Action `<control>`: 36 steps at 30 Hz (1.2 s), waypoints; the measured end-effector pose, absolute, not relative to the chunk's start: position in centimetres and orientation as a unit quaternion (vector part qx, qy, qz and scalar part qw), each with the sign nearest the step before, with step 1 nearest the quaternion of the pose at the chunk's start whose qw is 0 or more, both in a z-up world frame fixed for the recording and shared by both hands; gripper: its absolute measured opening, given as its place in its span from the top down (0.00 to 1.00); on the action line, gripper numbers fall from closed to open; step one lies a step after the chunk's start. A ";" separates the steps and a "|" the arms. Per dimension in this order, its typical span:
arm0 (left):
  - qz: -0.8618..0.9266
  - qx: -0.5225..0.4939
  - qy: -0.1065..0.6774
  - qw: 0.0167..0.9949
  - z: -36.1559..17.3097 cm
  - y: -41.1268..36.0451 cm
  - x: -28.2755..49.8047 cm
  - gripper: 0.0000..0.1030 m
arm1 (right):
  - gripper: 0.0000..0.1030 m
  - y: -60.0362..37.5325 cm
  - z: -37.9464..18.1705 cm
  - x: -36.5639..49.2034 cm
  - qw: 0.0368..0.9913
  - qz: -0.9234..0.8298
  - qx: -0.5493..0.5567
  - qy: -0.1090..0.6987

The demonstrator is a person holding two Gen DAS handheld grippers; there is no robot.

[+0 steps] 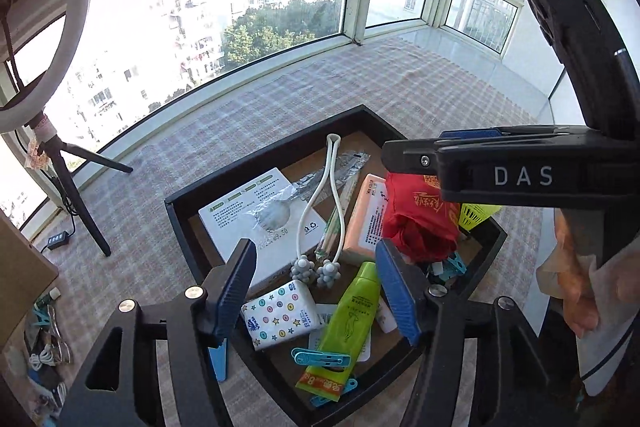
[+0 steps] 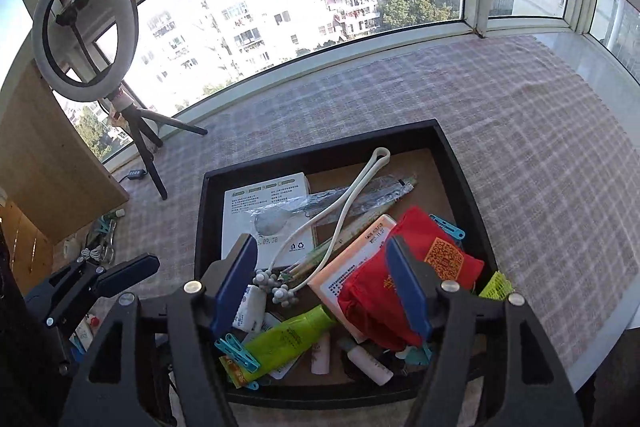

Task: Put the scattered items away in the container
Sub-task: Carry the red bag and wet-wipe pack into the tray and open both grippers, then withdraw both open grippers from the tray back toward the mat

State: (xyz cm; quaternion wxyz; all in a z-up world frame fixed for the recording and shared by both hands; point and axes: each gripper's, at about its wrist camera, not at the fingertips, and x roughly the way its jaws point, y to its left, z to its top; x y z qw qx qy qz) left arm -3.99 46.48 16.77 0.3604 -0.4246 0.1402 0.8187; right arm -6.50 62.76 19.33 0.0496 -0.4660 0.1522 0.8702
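A black square tray (image 1: 188, 227) (image 2: 202, 227) on the checked cloth holds several items: a white booklet (image 1: 248, 223) (image 2: 256, 211), a white two-arm massager (image 1: 320, 203) (image 2: 340, 211), a red pouch (image 1: 420, 219) (image 2: 380, 291), a green tube (image 1: 348, 323) (image 2: 288, 339), a star-print tissue pack (image 1: 280, 319) and blue clips (image 1: 320, 359) (image 2: 236, 347). My left gripper (image 1: 320, 295) hovers open and empty over the tray's near side. My right gripper (image 2: 320, 287) hovers open and empty over the tray; it shows from the side in the left wrist view (image 1: 500, 163).
A ring light on a tripod (image 1: 52, 39) (image 2: 86, 31) stands at the left by the window. A cardboard box (image 2: 52, 155) and loose clutter (image 1: 44, 343) (image 2: 96, 247) sit at the left. A yellow basket (image 1: 476, 215) (image 2: 496, 287) lies at the tray's right edge.
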 end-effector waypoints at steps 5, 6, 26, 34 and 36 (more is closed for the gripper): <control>0.829 -0.425 0.127 0.340 17.3 43.5 -4.5 0.41 | 0.36 60.4 19.1 -6.7 0.036 0.871 -0.471 0.136; 0.831 -0.427 0.122 0.335 17.3 42.8 -4.7 0.41 | 0.36 59.8 19.0 -6.8 0.033 0.871 -0.473 0.131; 0.865 -0.455 0.069 0.199 16.9 25.4 -4.5 0.25 | 0.35 46.2 16.9 -7.4 -0.043 0.868 -0.493 0.042; 0.874 -0.470 0.039 0.120 15.5 16.8 -2.7 0.25 | 0.35 39.1 15.9 -6.4 -0.082 0.866 -0.493 0.003; 0.874 -0.475 0.032 0.100 14.9 14.7 -2.1 0.25 | 0.35 37.2 15.7 -6.0 -0.095 0.866 -0.491 -0.007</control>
